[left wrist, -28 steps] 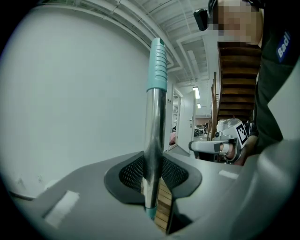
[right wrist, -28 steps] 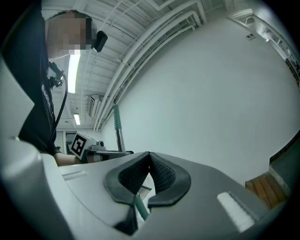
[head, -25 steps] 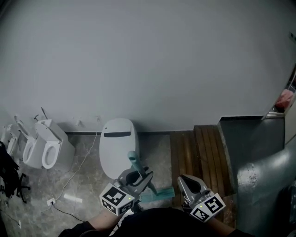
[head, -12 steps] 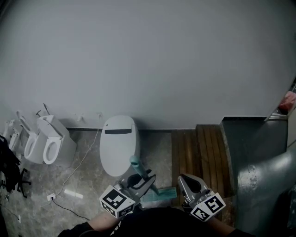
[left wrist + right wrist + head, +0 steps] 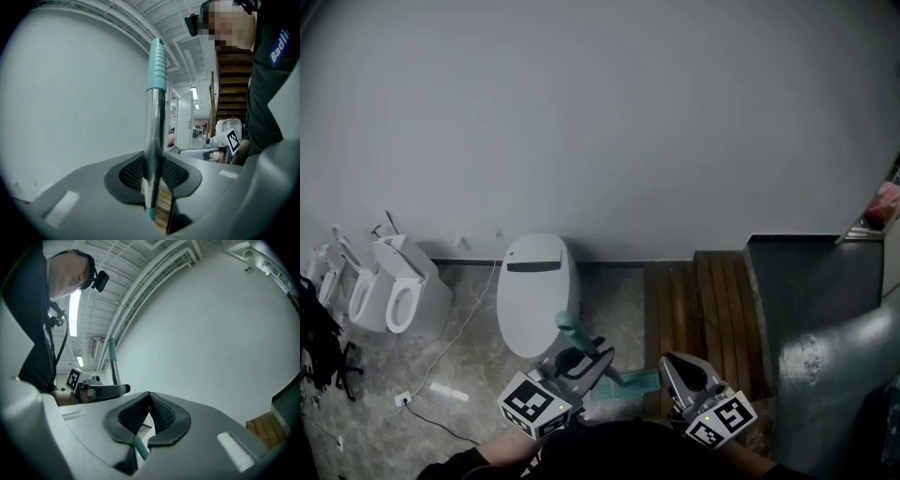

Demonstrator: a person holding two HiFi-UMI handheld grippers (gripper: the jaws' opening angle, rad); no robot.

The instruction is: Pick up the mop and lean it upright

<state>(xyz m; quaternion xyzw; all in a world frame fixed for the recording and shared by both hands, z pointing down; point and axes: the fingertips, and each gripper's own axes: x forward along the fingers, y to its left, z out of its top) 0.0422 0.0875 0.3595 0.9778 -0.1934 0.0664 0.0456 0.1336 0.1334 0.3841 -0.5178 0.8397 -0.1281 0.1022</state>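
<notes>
Two grippers: left gripper (image 5: 152,176) clamps the mop handle (image 5: 156,93) (near upright); right gripper (image 5: 149,401) is pinched closed, seemingly empty.

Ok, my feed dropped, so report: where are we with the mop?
Left gripper shut on mop, held upright. Right gripper shut, empty. Mop not yet leaning on wall; toilet just ahead.

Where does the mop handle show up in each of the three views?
Head view: mop handle bottom centre, rising from the left gripper.
Left gripper view: mop handle dead centre, upright, clamped between the jaws.
Right gripper view: mop handle upper left, thin, above the left gripper.
Shared landmark: the plain grey wall behind it.
</notes>
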